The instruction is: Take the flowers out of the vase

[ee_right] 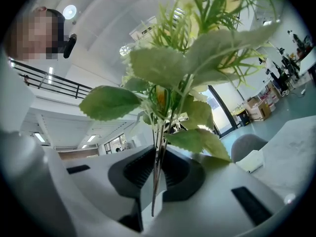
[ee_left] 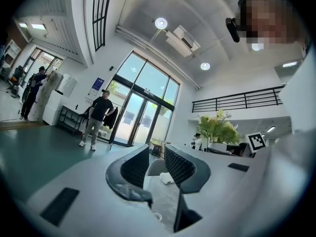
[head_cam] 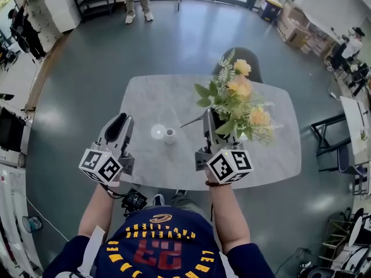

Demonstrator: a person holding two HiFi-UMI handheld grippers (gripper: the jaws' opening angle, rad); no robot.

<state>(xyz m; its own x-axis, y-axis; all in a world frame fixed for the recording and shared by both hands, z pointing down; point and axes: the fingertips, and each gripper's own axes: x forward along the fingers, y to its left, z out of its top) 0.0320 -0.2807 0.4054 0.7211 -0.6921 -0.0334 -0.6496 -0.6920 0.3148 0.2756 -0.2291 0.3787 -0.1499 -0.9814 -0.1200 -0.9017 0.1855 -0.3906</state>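
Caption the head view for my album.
Right hand-held gripper holds yellow flowers clear of the small white vase on the table.

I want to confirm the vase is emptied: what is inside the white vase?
No stems rise from the vase; the flowers are clamped in the right tool. The vase's deep interior is too small to see.

The grey marbled table point(head_cam: 152, 100) bears one small white vase point(head_cam: 169, 135).
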